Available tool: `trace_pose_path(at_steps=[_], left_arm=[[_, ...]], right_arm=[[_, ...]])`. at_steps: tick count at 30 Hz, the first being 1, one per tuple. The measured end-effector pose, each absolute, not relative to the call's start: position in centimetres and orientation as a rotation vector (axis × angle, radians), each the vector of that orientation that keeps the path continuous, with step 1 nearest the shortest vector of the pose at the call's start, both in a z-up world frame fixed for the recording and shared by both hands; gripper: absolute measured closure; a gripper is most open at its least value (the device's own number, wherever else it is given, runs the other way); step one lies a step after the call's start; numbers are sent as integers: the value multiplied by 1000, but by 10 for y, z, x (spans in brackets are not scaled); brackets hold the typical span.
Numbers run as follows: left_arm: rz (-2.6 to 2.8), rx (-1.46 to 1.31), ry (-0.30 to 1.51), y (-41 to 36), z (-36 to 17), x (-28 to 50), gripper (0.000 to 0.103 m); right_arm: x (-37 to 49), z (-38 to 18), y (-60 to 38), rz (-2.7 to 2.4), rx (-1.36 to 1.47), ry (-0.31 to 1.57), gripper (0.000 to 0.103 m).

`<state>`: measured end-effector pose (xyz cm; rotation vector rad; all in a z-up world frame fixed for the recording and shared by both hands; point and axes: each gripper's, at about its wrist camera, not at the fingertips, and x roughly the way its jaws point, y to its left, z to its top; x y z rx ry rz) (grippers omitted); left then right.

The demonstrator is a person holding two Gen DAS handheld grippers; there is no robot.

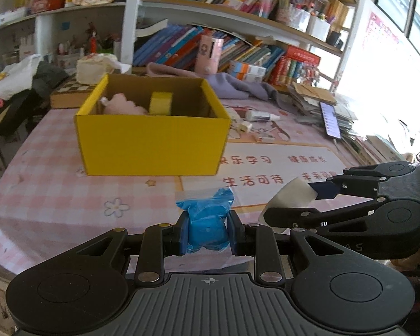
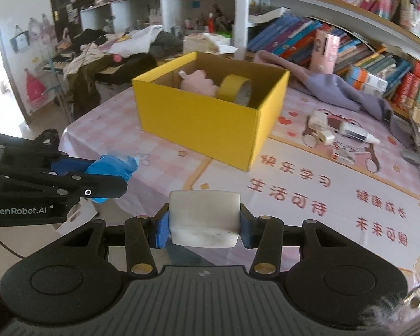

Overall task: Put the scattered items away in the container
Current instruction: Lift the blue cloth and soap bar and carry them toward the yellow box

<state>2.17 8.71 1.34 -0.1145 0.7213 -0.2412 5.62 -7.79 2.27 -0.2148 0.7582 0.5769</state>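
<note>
A yellow cardboard box (image 1: 154,142) stands open on the pink checked table; it also shows in the right wrist view (image 2: 198,128). Inside lie a pink soft item (image 1: 120,105) and a yellow tape roll (image 1: 161,103). My left gripper (image 1: 207,232) is shut on a blue plastic-wrapped packet (image 1: 207,218), held above the table in front of the box. My right gripper (image 2: 204,224) is shut on a white block (image 2: 204,218), to the right of the left gripper and in front of the box. The white block also shows in the left wrist view (image 1: 291,196).
On the table right of the box lie a white glue bottle (image 2: 355,134), a small cream tape dispenser (image 2: 319,126), scissors (image 1: 280,130) and a purple cloth (image 2: 336,86). A phone (image 1: 331,120) rests on stacked papers. Bookshelves stand behind.
</note>
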Motion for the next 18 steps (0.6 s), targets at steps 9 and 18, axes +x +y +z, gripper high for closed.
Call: trace_pose_path(at_steps=[9,18], left_arm=[[-150,-142,741,112,12,22,77],[-93,-157,705,130,17,42,77]], right_arm=[[69,26,-44,673,-255,751,58],[92,32,-23,732,-283,694,58]])
